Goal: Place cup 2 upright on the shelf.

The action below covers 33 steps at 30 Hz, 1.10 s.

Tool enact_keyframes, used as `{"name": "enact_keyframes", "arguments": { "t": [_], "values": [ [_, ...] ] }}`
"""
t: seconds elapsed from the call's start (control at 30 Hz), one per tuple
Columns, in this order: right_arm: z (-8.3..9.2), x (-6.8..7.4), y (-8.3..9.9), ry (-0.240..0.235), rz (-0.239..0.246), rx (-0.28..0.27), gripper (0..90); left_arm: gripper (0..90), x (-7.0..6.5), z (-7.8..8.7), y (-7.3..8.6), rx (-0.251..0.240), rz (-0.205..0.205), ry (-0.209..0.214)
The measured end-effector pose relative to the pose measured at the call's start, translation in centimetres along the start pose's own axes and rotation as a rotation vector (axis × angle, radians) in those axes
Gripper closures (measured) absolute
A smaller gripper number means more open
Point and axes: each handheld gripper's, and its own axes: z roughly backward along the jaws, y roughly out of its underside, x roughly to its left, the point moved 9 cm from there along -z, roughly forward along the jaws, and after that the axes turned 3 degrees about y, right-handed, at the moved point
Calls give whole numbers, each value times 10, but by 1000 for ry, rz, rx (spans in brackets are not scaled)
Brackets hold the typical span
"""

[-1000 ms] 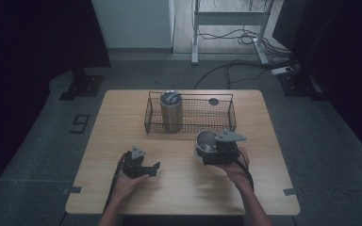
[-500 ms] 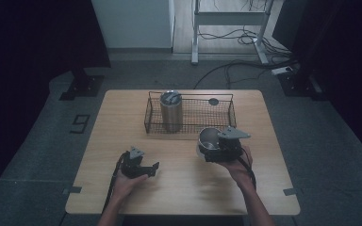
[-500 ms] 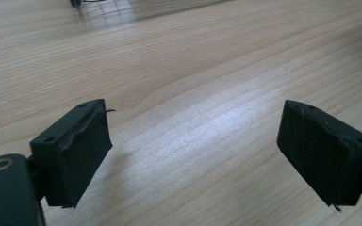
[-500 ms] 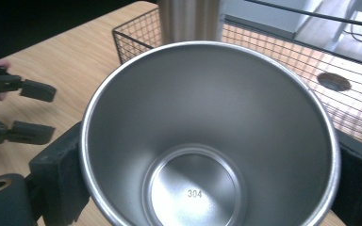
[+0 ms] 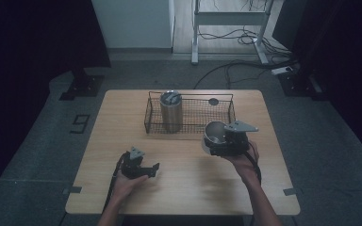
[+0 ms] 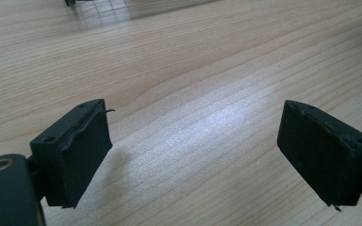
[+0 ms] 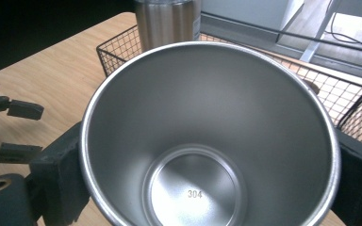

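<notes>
At the near edge of the surface [image 5: 184, 197], the left gripper [image 5: 152, 169] rests low and unchanged, its fingers [image 6: 75, 155] spread wide with nothing between them. Right of it, the right gripper [image 5: 219, 143] clamps a steel cup [image 7: 207, 136] by its walls, mouth facing the camera; it has shifted slightly toward the person since a second ago. Farther off, a wire basket [image 5: 226, 106] holds an upright steel tumbler [image 5: 171, 110].

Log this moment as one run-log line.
right tool: shut on steel cup, near wire basket | left tool: open, empty, low over table | lidded tumbler: upright in basket
</notes>
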Motion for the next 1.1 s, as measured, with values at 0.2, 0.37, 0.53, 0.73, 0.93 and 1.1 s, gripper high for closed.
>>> {"name": "enact_keyframes", "arguments": {
  "t": [0.2, 0.37, 0.53, 0.73, 0.93, 1.1],
  "values": [
    [5, -9, -10, 18, -15, -8, 66, 104, 1, 1, 0, -1, 5, 6],
    [8, -14, -20, 30, -14, -16, 66, 104, 1, 1, 0, 0, 7, 12],
    [10, -20, -30, 41, -12, -22, 66, 104, 1, 1, 1, 5, 5, 12],
    [2, -21, -34, 60, 23, -1, 66, 104, 1, 2, 1, 1, 3, 11],
    [-6, -23, -37, 64, 44, 12, 66, 122, 3, 4, -2, -18, 7, 3],
    [-9, -27, -41, 57, 39, 5, 66, 122, 4, 4, -1, -12, 11, 3]
  ]
}}
